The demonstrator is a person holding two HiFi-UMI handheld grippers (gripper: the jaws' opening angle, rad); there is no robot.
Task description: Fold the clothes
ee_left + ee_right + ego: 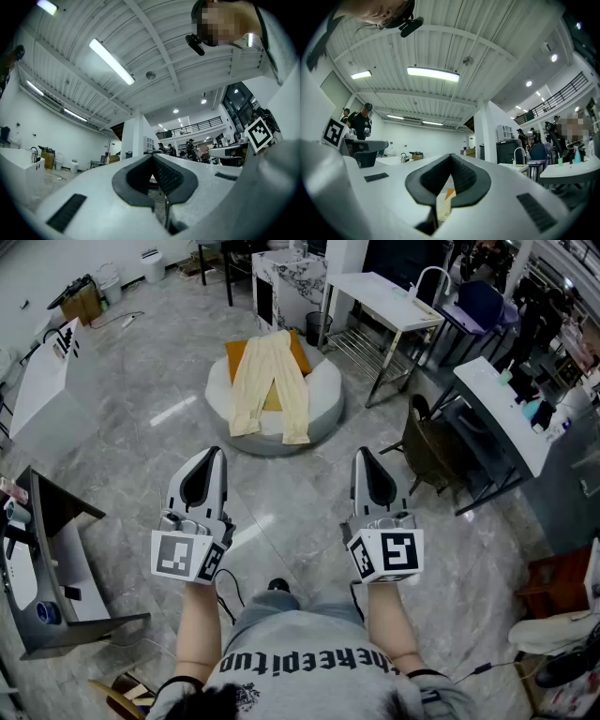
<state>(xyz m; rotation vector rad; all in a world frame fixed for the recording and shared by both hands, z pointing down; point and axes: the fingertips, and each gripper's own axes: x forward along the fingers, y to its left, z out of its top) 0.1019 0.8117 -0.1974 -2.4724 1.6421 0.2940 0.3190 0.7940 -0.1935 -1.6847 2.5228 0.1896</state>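
Head view: both forearms reach straight ahead from the body, side by side and apart. The left gripper and the right gripper each point forward and slightly up over the grey marble floor. Each gripper's jaws come to a closed point with nothing in them. The pale yellow trousers lie spread flat, legs towards the person, on an orange cushion on top of a round white pouf, well ahead of both grippers. Bare floor runs from the grippers to the pouf. On the right, a brown chair and a white desk close in. A white table stands just behind the pouf, and a dark stand sits at the near left.

Left gripper view: the left gripper has its jaws together at the tips, clamping nothing. It is tilted up towards the ribbed ceiling and a strip light. A white column rises beyond the tips.

Right gripper view: the right gripper is likewise closed and empty, with its ribbed pads meeting at the point. Through the slot below the tips, a sliver of the trousers and the cushion shows far off, touching neither jaw.
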